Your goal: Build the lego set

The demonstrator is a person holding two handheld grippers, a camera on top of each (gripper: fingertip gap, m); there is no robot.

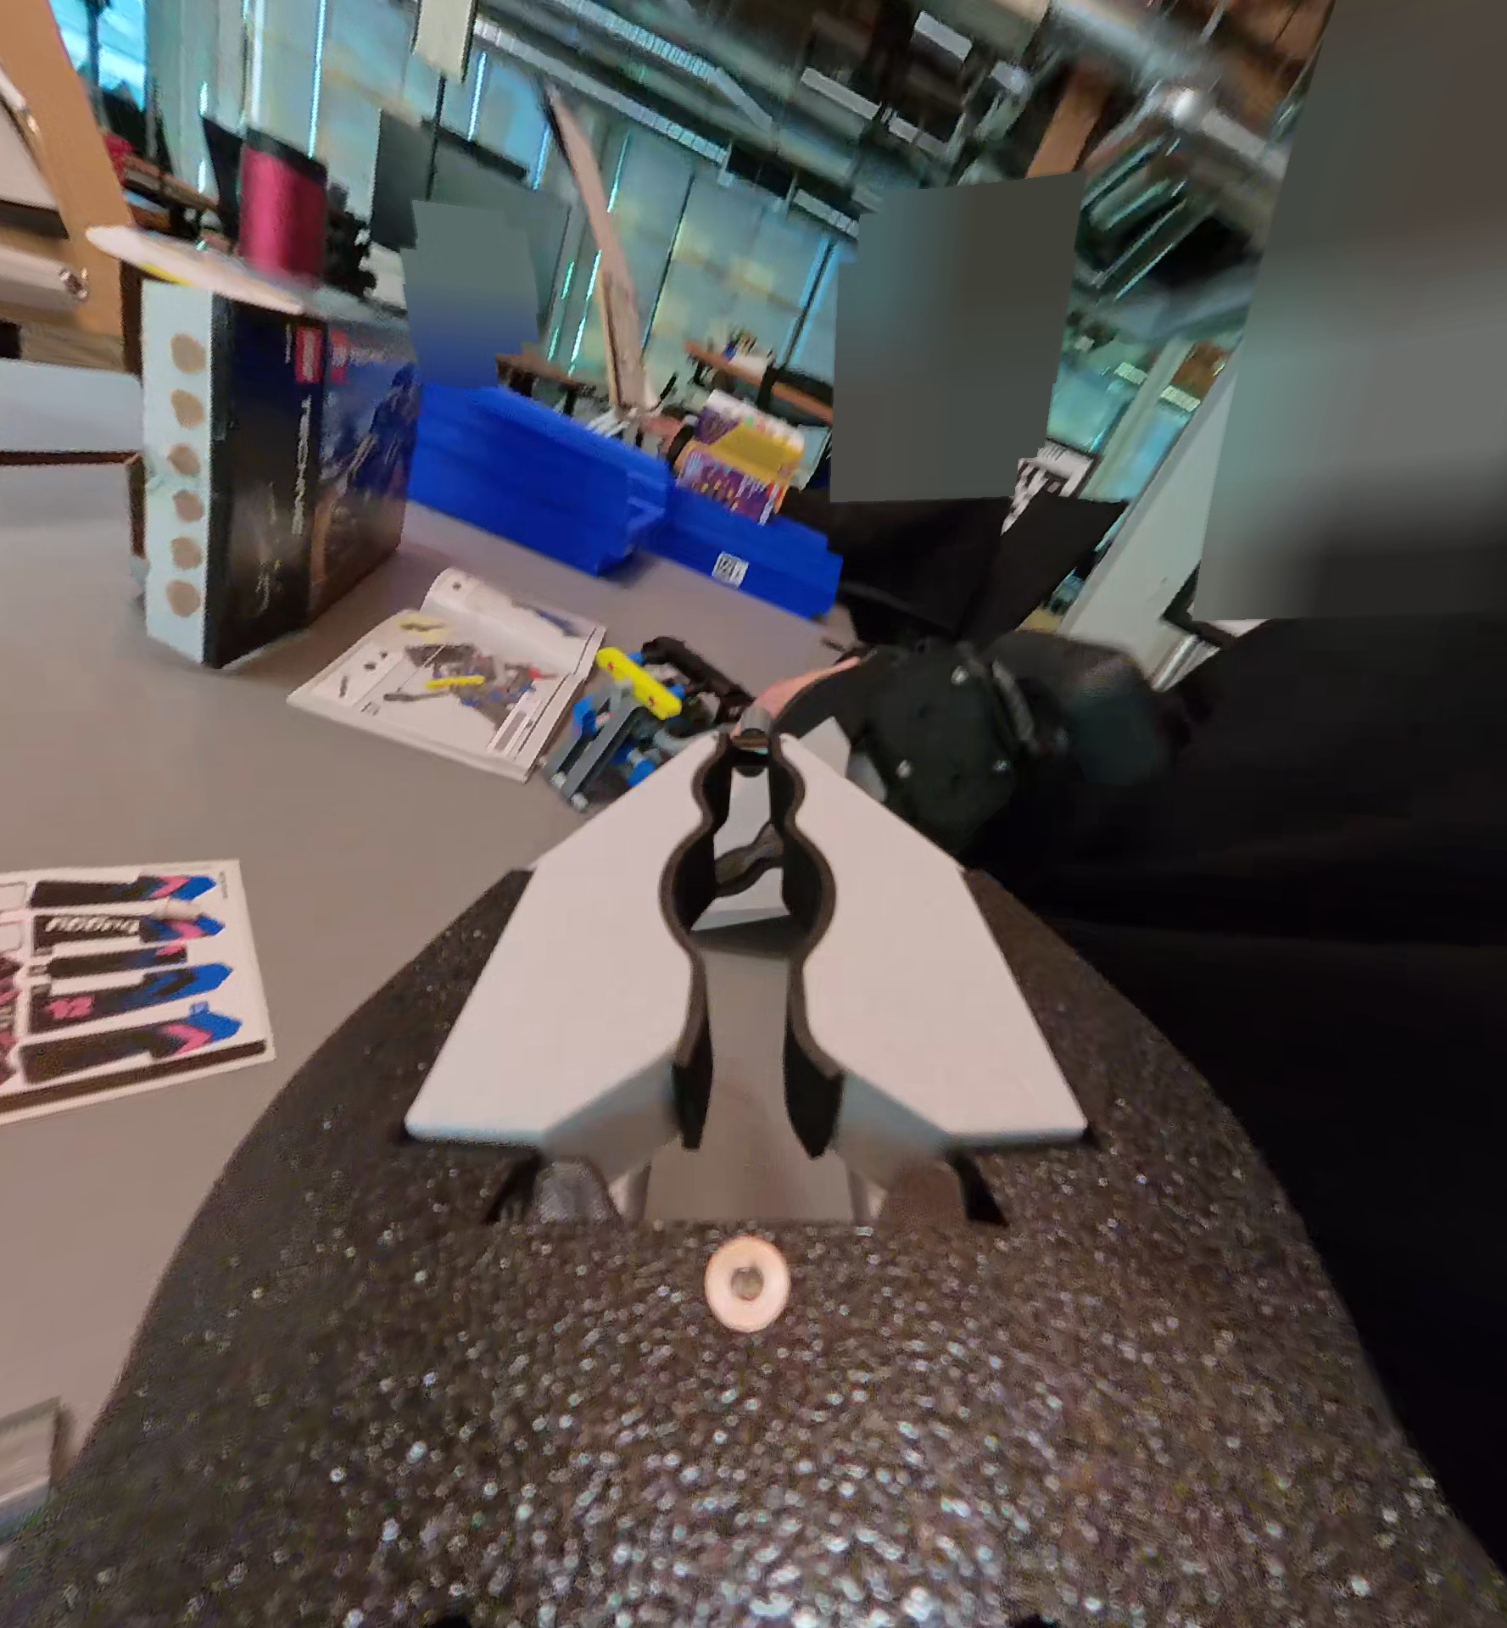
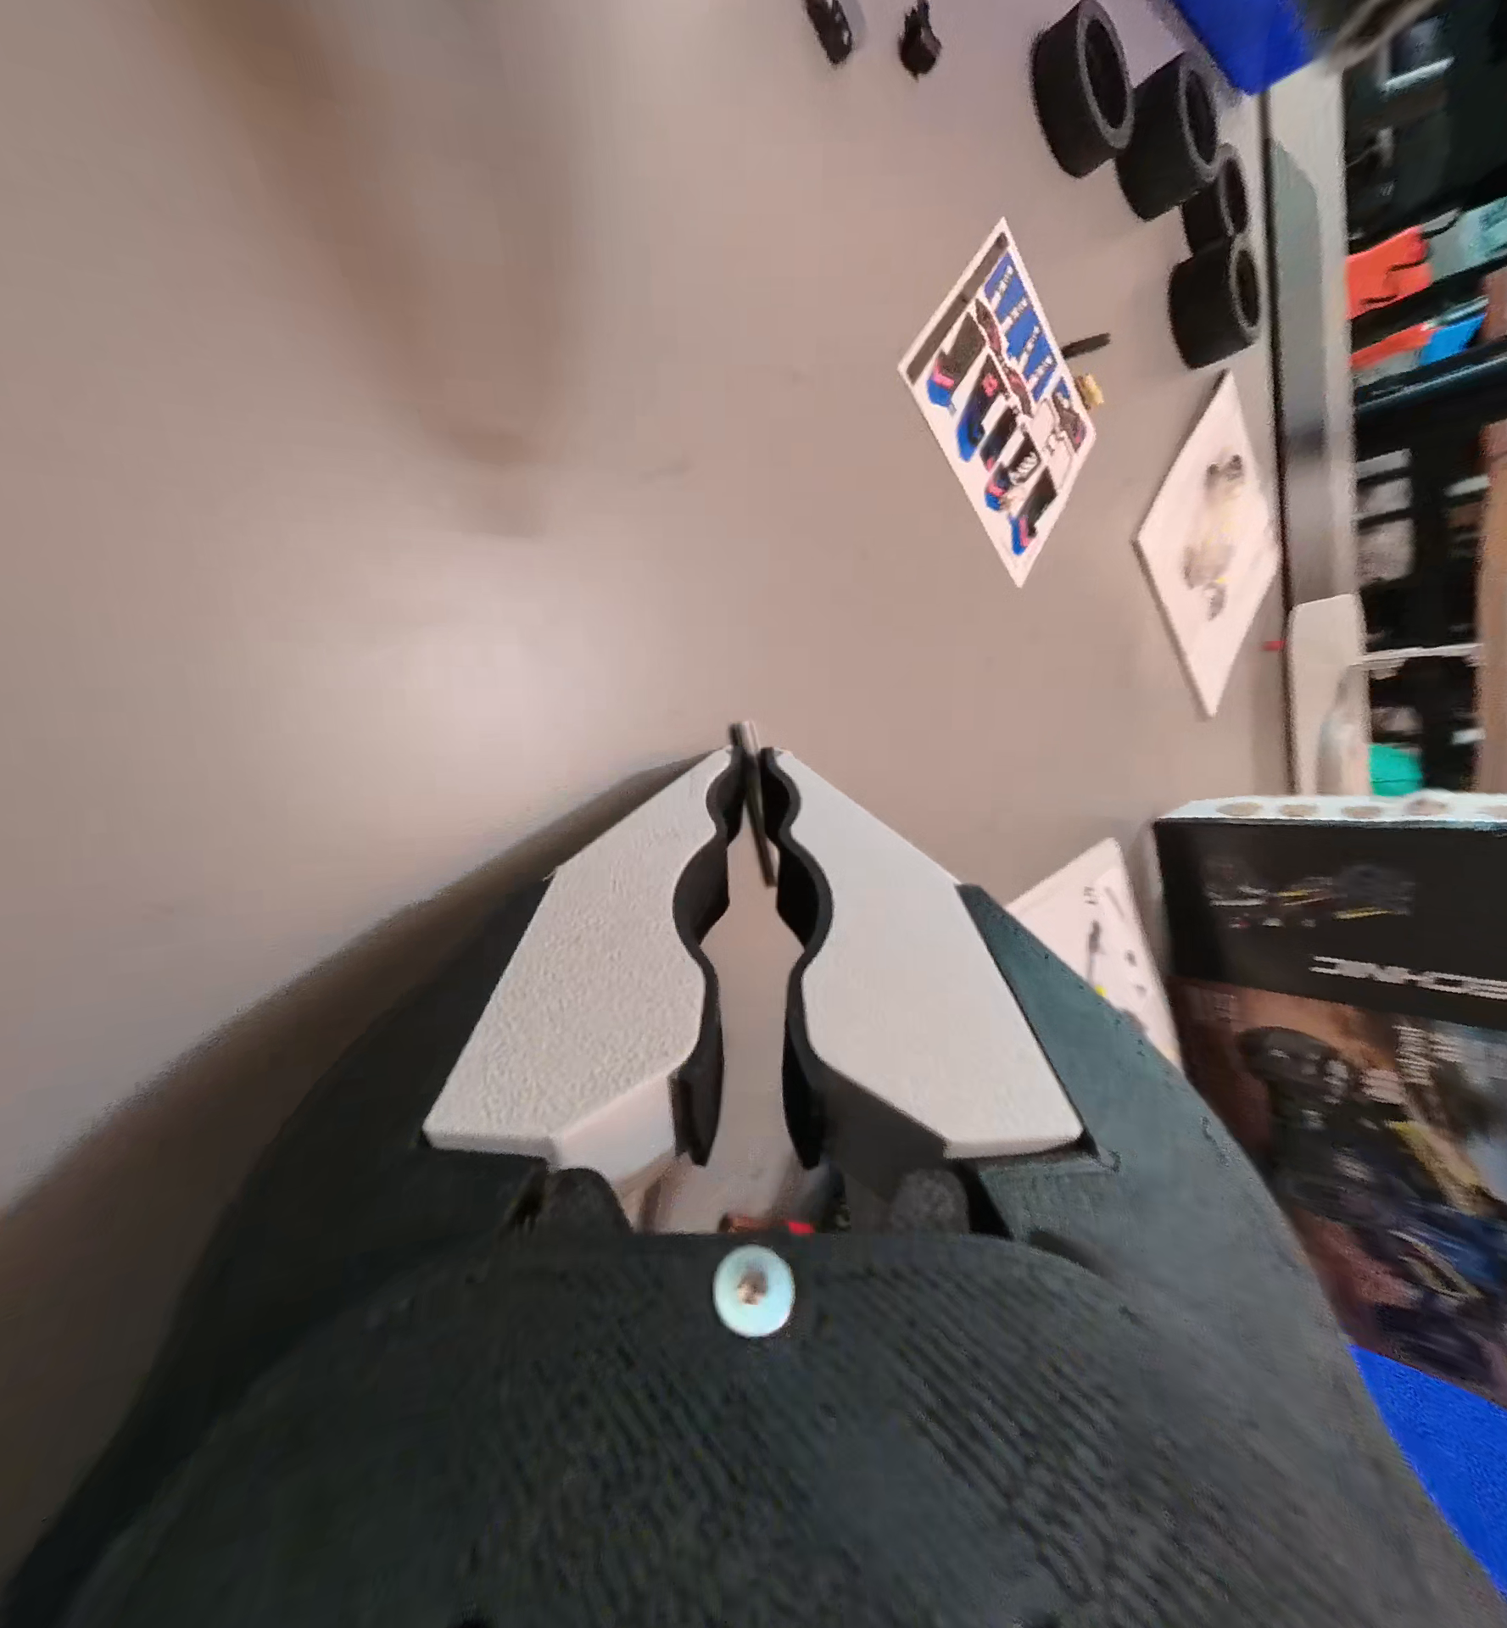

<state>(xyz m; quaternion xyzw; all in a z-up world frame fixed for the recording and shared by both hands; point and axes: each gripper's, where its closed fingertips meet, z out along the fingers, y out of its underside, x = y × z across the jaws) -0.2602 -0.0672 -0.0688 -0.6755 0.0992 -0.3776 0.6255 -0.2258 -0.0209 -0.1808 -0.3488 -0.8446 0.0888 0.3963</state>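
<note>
In the left wrist view my left gripper (image 1: 749,751) is shut on a small grey round piece (image 1: 750,733) that sits right at its fingertips, held above the grey table (image 1: 203,775). The black body of the other gripper (image 1: 952,731) is close on the right, its tip pointing towards my left fingertips. In the right wrist view my right gripper (image 2: 751,759) is shut on a thin dark grey rod (image 2: 757,810). The rod runs between the pads and sticks out a little past the tips, above the bare table (image 2: 379,440).
A partly built yellow, blue and grey model (image 1: 635,714) lies by an open booklet (image 1: 468,678). A black box (image 1: 291,476), blue bins (image 1: 556,476) and a sticker sheet (image 1: 97,978) are around. The right wrist view shows black tyres (image 2: 1155,132), the sticker sheet (image 2: 996,396) and the box (image 2: 1366,969). The tips of one gripper are about 12 cm away from the tips of the other.
</note>
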